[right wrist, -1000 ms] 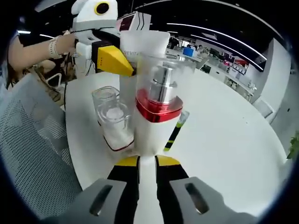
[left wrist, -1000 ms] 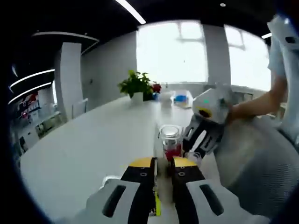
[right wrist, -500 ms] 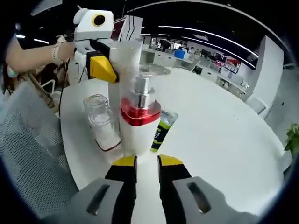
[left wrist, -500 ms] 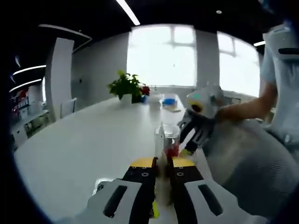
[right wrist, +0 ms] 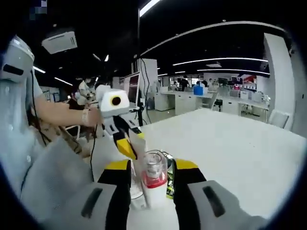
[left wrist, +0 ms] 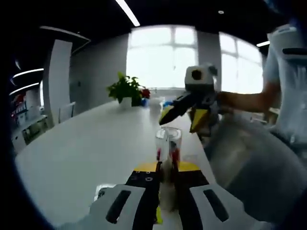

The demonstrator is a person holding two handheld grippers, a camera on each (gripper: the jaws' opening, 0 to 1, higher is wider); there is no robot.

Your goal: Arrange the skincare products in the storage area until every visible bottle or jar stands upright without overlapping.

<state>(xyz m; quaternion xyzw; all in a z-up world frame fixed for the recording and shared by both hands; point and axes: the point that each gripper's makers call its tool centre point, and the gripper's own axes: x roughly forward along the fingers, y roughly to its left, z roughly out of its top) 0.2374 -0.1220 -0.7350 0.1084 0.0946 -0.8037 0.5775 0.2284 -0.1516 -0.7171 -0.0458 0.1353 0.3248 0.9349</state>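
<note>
Fingers of your right gripper (left wrist: 184, 115) are spread, lifted above the pump bottle (right wrist: 154, 184) by the table (right wrist: 249, 158) edge; your left gripper (right wrist: 125, 148) pinches the white tube (right wrist: 139, 152). Jars (right wrist: 135, 196) crowd beside; a potted plant (left wrist: 126, 89) sits at the far edge.

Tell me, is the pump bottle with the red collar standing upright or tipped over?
Upright. The pump bottle stands on the white table, its clear cap pointing up, between the right gripper's open jaws.

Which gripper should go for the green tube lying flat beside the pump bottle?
Right, probably. The right gripper hangs open above the pump bottle, with the green tube just beside it, while the left gripper looks closed on the white tube.
</note>
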